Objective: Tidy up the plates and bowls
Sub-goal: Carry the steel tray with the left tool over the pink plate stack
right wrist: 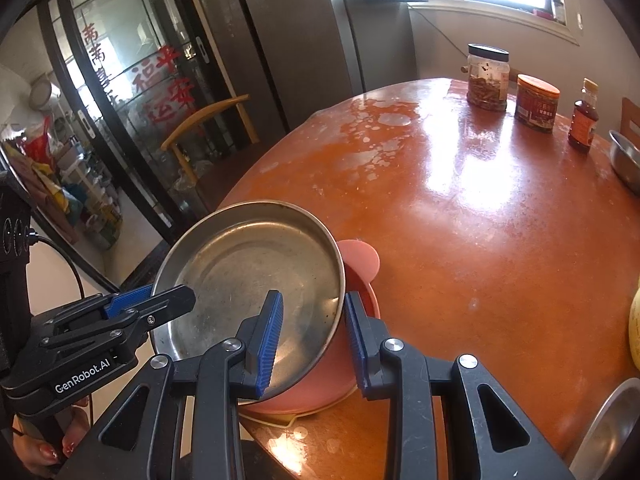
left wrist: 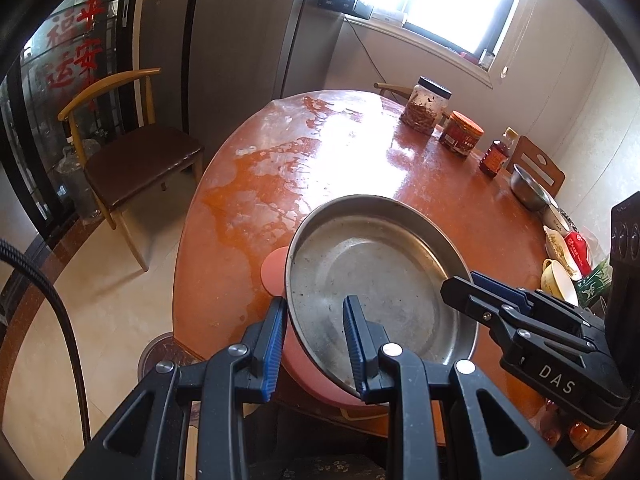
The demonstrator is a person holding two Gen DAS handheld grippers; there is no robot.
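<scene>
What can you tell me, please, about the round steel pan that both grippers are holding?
The round steel pan is shallow, with a flat bottom and a low upright rim; its dull grey metal looks scuffed and speckled, and it is empty. It is tilted above the edge of the round orange-brown table, with a pink plastic dish beneath it. The left gripper and the right gripper each pinch its rim on opposite sides, one blue-padded finger inside and one outside.

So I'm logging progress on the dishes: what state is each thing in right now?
Steel plate: tilted, gripped at both rims, over the pink bowl.
Pink bowl: under the plate; whether they touch is unclear.
Left tool: shut on the plate's rim.
Right tool: shut on the opposite rim.
Clear jar: lid on.
</scene>
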